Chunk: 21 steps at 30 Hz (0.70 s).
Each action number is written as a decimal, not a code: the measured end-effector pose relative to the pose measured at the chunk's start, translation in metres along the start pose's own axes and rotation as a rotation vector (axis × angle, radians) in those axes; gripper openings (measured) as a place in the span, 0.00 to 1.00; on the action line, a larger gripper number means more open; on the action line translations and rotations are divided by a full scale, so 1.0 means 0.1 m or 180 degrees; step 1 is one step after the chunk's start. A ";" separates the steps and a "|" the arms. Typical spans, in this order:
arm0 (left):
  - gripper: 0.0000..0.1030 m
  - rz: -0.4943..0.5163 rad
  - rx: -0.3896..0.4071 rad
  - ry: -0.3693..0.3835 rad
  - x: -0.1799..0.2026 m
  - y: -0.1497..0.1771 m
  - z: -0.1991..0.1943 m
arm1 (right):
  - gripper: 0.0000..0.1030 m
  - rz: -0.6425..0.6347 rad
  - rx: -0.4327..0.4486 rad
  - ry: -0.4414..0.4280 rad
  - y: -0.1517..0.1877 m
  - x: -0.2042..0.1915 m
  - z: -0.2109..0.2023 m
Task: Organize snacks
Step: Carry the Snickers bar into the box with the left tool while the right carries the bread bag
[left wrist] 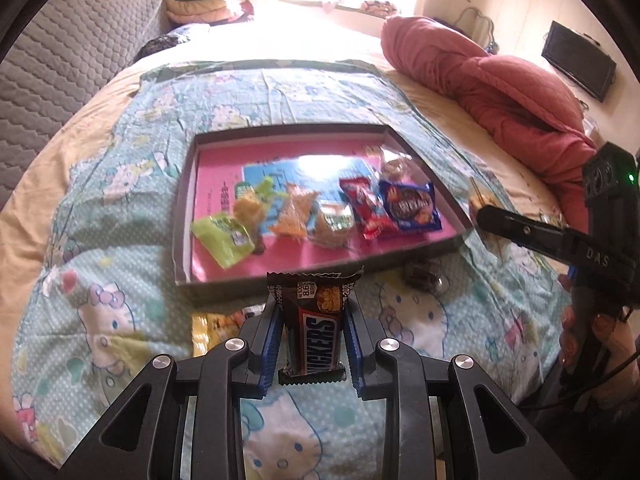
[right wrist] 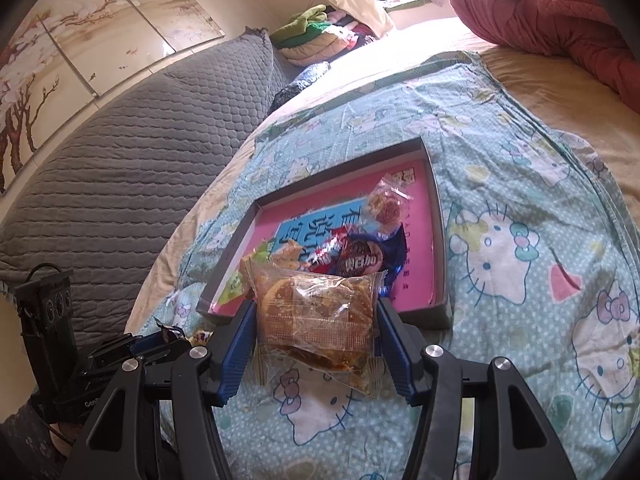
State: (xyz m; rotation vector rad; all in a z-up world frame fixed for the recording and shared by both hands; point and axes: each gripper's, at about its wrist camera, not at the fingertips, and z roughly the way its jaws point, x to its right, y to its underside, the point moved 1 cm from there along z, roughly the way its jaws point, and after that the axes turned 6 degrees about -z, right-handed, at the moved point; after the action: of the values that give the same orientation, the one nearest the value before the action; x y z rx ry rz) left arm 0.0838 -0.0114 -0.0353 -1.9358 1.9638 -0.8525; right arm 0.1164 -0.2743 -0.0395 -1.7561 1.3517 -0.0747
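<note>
- Room for moving first: bare cartoon-cat sheet (left wrist: 120, 184) lies to the left of the shallow box (left wrist: 181, 240), and more of it in front of the box's near wall, where a yellow packet (left wrist: 208, 334) and a dark wrapped sweet (left wrist: 422, 278) lie loose.
- Inside the box, the far half of the pink floor is open; the snacks sit in a row along the near half.
- My left tongs (left wrist: 311, 344) are clamped on a chocolate bar (left wrist: 314, 332), held upright above the sheet, just short of the box's near wall.
- That bar has a brown wrapper with white lettering, crimped at the top, and the blue pads (left wrist: 269, 350) press both its long sides.
- In the box, left to right: a green packet (left wrist: 222, 236), an orange packet (left wrist: 294, 216), a red packet (left wrist: 368, 208) and a blue biscuit packet (left wrist: 412, 206), with a clear bag behind.
- My right tongs (right wrist: 316, 332) grip a clear-wrapped cake (right wrist: 316, 316), golden brown, held before the box's near corner.
- The surface is a bed: the sheet is spread over a cream cover, a grey quilted headboard (left wrist: 80, 48) on the left, a red quilt (left wrist: 500, 80) heaped on the right.
- Bright window light washes out the far end; a dark screen (left wrist: 578, 60) hangs on the right wall.
</note>
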 end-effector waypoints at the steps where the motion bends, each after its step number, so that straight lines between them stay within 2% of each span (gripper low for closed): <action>1: 0.29 -0.0011 0.0022 0.0002 0.00 -0.05 0.01 | 0.58 -0.0004 0.0026 0.0012 -0.02 0.01 0.00; 11: 0.29 -0.0075 0.0161 -0.0112 -0.03 -0.44 0.28 | 0.58 -0.0084 0.0142 0.0189 -0.23 0.08 0.11; 21: 0.29 -0.0058 0.0161 -0.0342 -0.03 -0.59 0.65 | 0.58 -0.0184 0.0068 0.0323 -0.28 0.11 0.30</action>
State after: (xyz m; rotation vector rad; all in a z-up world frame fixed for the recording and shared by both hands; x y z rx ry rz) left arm 0.1690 -0.0196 -0.0548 -1.9318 1.8484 -0.7780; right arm 0.1581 -0.2648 -0.0440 -1.7941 1.3674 -0.2119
